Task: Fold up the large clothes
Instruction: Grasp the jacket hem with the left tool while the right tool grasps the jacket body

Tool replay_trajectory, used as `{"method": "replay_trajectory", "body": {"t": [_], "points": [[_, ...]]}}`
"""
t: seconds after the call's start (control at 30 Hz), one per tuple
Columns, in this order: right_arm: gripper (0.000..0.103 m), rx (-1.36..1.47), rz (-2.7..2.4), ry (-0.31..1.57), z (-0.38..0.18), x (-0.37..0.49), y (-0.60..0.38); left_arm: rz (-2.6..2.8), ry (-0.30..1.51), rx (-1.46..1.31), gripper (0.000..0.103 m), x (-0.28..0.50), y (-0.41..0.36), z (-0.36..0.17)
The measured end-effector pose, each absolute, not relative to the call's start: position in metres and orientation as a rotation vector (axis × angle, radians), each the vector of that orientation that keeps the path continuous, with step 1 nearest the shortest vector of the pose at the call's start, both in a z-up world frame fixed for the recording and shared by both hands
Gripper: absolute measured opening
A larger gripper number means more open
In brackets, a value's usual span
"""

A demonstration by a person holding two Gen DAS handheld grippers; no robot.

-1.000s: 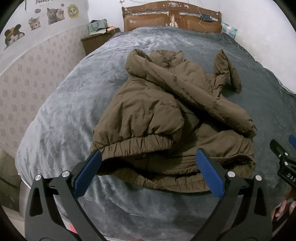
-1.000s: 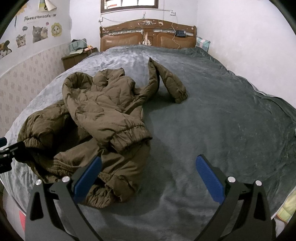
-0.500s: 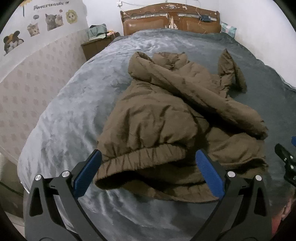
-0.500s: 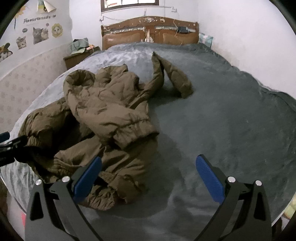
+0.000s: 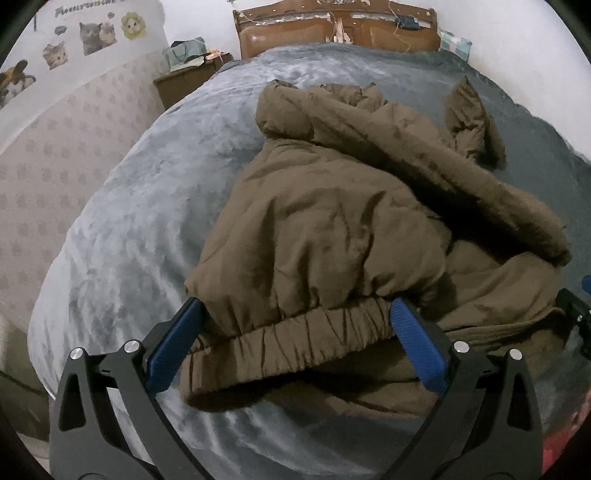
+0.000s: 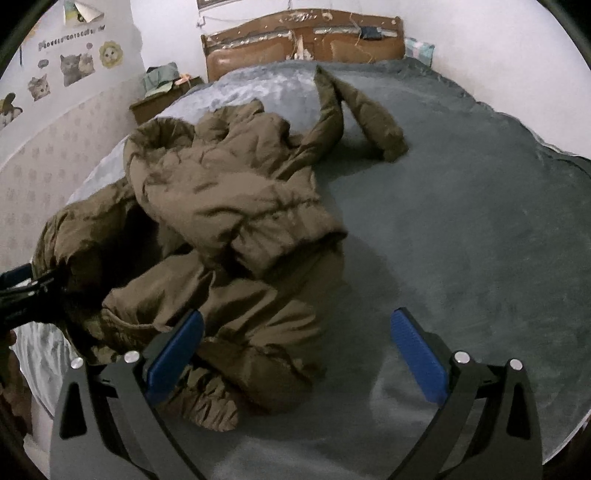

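Observation:
A brown puffer jacket (image 5: 332, 221) lies crumpled on a grey bed (image 5: 140, 221), one sleeve folded across its body. My left gripper (image 5: 295, 332) is open, its blue pads on either side of the jacket's elastic hem (image 5: 295, 332) at the near edge. In the right wrist view the jacket (image 6: 229, 206) lies left of centre, its other sleeve (image 6: 369, 114) stretched toward the headboard. My right gripper (image 6: 295, 350) is open and empty, over the jacket's lower right corner (image 6: 258, 369). The left gripper also shows in the right wrist view at the left edge (image 6: 26, 288).
A wooden headboard (image 6: 303, 40) stands at the far end of the bed. A bedside cabinet (image 5: 184, 77) with clutter stands at the far left. A wall with cat stickers (image 5: 92, 33) runs along the left side. Bare grey blanket (image 6: 461, 221) spreads right of the jacket.
Both grippers have moved forward toward the jacket. The left gripper's pads now straddle the elastic hem; the right gripper's left pad now overlaps the jacket's lower corner. Both stayed open.

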State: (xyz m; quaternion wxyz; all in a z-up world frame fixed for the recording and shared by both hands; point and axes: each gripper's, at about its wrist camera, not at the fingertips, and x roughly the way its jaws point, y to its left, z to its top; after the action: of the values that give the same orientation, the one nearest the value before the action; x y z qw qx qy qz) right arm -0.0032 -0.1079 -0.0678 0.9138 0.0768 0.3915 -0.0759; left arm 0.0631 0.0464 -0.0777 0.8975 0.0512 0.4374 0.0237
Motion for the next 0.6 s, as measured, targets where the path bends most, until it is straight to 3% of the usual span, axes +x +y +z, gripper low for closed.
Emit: {"method": "replay_trajectory", "body": {"t": [0.07, 0.17, 0.23, 0.27, 0.43, 0.5, 0.6], "points": [[0.095, 0.158, -0.142, 0.818, -0.073, 0.0, -0.105, 0.025, 0.904, 0.129, 0.089, 0.065, 0.047, -0.082], [0.078, 0.161, -0.108, 0.85, -0.08, 0.005, -0.102, 0.006, 0.91, 0.17, 0.078, 0.068, 0.049, -0.09], [0.068, 0.155, -0.089, 0.868, -0.085, 0.009, -0.099, -0.006, 0.928, 0.18, 0.06, 0.07, 0.051, -0.095], [0.06, 0.145, -0.084, 0.876, -0.087, 0.011, -0.097, -0.013, 0.937, 0.176, 0.058, 0.071, 0.052, -0.097], [0.041, 0.11, -0.066, 0.903, -0.092, 0.014, -0.091, -0.038, 0.961, 0.136, 0.046, 0.075, 0.061, -0.104], [0.027, 0.081, -0.066, 0.906, -0.093, 0.014, -0.089, -0.04, 0.963, 0.128, 0.038, 0.077, 0.063, -0.105], [0.018, 0.044, -0.059, 0.915, -0.096, 0.015, -0.089, -0.033, 0.97, 0.13, 0.025, 0.081, 0.064, -0.108]]}}
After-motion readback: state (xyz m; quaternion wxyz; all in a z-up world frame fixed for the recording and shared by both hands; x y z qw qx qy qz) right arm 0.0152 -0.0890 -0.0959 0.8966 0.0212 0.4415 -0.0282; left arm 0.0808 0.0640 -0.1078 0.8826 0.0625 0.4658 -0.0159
